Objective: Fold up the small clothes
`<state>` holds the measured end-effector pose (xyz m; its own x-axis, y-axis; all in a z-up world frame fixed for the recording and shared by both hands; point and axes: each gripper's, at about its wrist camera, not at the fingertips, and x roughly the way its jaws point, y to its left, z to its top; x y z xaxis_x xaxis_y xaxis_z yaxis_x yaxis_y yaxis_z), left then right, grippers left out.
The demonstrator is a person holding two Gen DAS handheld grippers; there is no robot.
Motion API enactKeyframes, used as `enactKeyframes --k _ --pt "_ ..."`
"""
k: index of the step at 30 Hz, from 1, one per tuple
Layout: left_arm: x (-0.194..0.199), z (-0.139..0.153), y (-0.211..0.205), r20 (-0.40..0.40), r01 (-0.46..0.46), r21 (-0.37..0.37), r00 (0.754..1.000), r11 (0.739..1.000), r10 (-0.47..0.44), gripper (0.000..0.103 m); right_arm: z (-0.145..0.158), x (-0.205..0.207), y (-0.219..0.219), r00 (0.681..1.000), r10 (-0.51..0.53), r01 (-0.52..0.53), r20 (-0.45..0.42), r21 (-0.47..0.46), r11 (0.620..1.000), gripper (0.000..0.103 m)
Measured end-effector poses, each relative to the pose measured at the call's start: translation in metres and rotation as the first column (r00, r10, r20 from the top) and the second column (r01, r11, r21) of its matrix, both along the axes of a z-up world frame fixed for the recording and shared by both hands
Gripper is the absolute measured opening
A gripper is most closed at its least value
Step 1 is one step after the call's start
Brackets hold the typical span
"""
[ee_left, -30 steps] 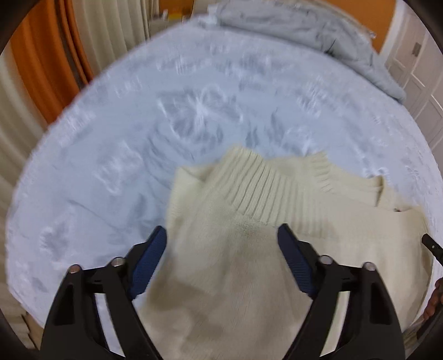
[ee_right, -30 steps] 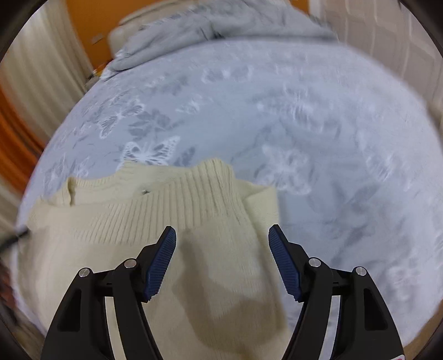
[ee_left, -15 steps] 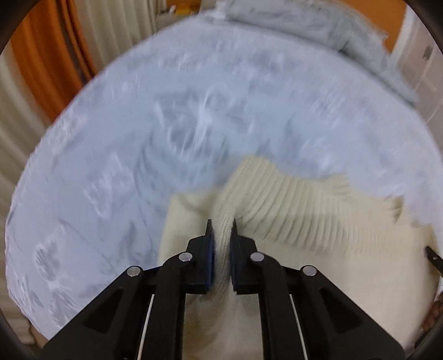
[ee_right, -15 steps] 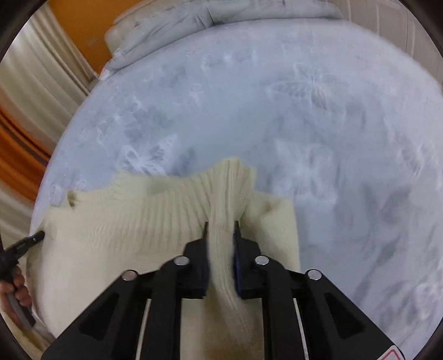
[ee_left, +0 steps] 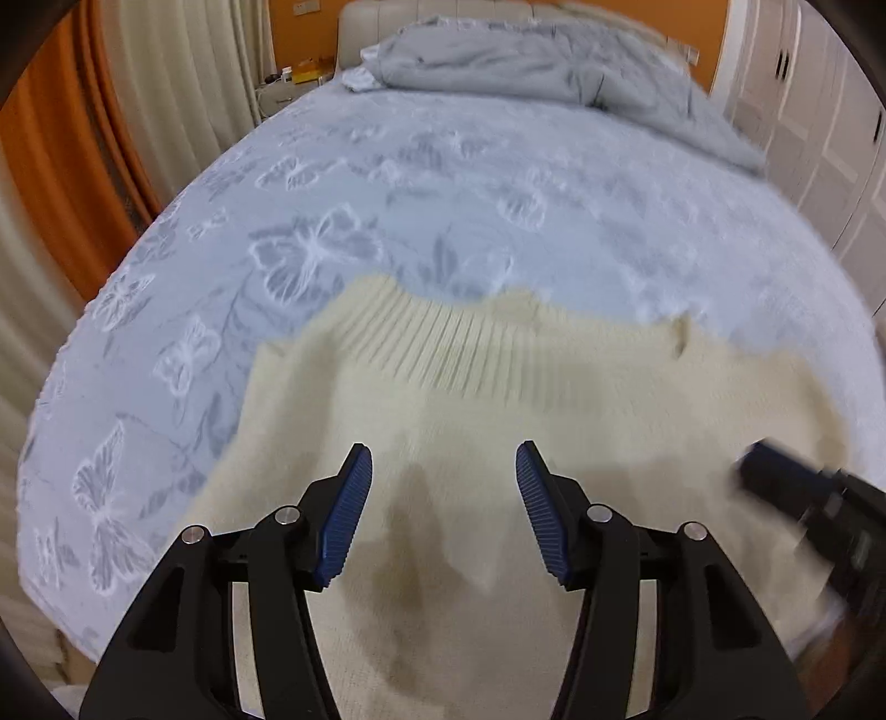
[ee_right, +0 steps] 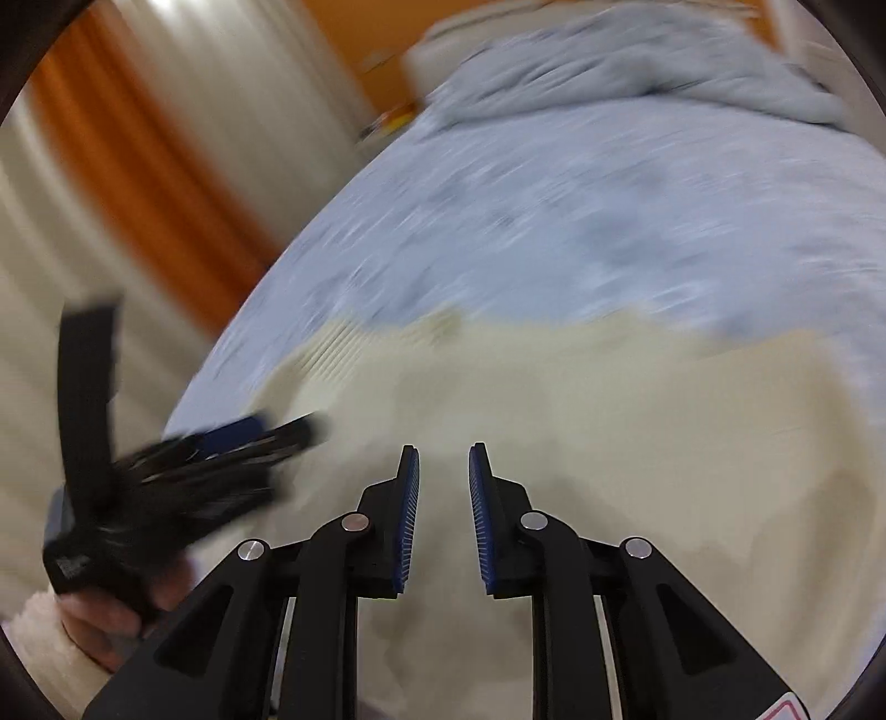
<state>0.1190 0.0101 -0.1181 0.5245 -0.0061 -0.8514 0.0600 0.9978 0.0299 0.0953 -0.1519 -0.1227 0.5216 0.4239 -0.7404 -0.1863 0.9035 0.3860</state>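
- The left gripper (ee_left: 440,509) hangs over the near part of the cream sweater (ee_left: 498,421), its blue pads spread with only air between them. The jaws have just been opening, so I judge it has let go of the knit so the fabric can settle flat.
- The right gripper (ee_right: 443,512) stands with its pads drawn close, a narrow gap left. The jaws have just been closing, yet no cloth sits between them. The view is blurred, so whether it touches the sweater I cannot tell.
- The sweater lies by the near edge of the bed (ee_left: 443,183), spread wide, its ribbed band (ee_left: 443,354) turned toward the far side. That leaves the body within reach for the next fold, I judge.
- Beyond it the butterfly-patterned cover is bare, room to work.
- At the far edge a grey duvet (ee_left: 554,61) is bunched against the headboard (ee_left: 387,11), kept clear of the folding.
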Motion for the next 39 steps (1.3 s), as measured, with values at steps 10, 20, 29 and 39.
enactKeyframes --k 10,20,29,39 --pt "-0.005 -0.029 0.039 -0.018 0.007 -0.015 1.000 1.000 -0.008 0.055 -0.047 0.002 -0.177 0.868 -0.468 0.466 -0.169 -0.050 0.883 0.000" --pt "-0.010 -0.030 0.039 0.003 0.001 -0.032 1.000 0.999 -0.001 0.060 -0.032 0.024 -0.162 0.867 -0.493 0.460 -0.070 -0.267 0.847 0.000" --pt "-0.010 -0.031 0.037 0.005 -0.001 -0.028 1.000 1.000 0.001 0.064 -0.009 0.017 -0.188 0.834 -0.552 0.542 0.016 -0.212 0.813 0.043" --pt "-0.011 -0.033 0.035 0.013 0.007 -0.012 1.000 1.000 -0.007 0.068 -0.024 0.028 -0.186 0.876 -0.482 0.478 0.005 -0.151 0.866 0.008"
